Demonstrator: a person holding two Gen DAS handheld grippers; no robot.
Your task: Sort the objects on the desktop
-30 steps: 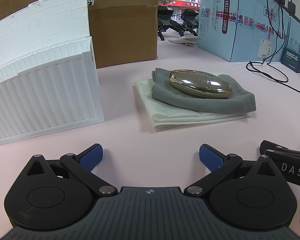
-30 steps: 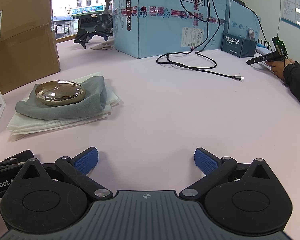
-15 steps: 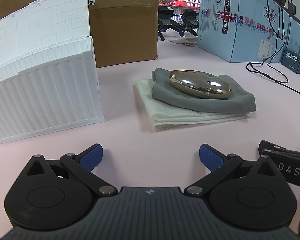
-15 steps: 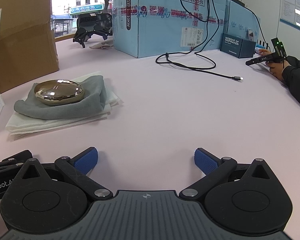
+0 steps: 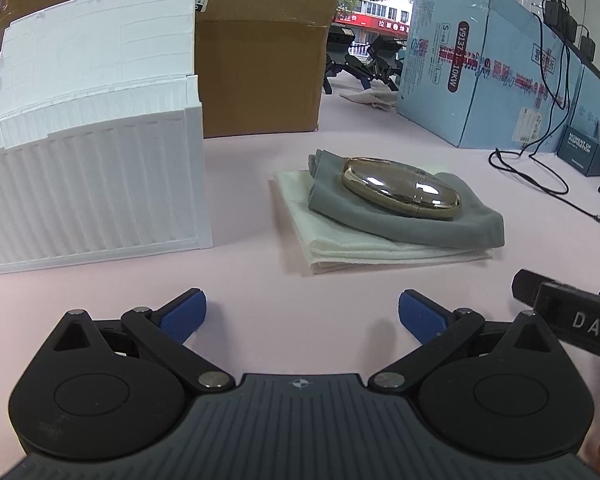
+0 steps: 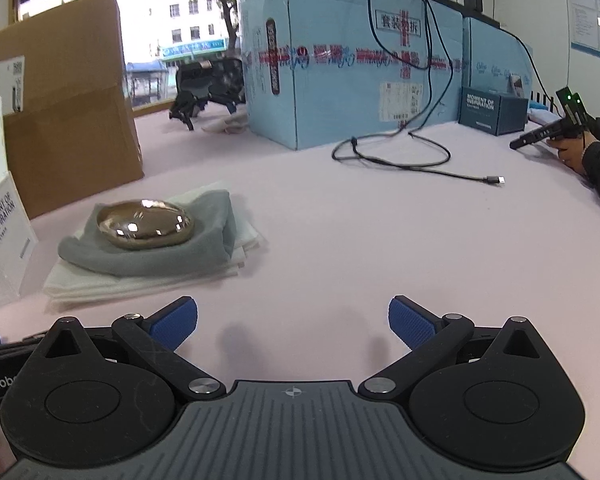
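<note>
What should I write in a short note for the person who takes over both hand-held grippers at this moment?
Left hand-held gripper: open, empty, low over the pink table.
Right hand-held gripper: open, empty, also low over the table.
The gold oval case lies on the grey cloth, which lies on the folded white cloth. The white ribbed box stands to their left.
Done: nothing visibly sorted.
Left: all of it; the case is probably the first thing to take.

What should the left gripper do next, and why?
Probably ease the left gripper forward toward the gold oval case: both grippers are open and empty, and the case lies untouched on the grey cloth, ahead and slightly to the right.
</note>
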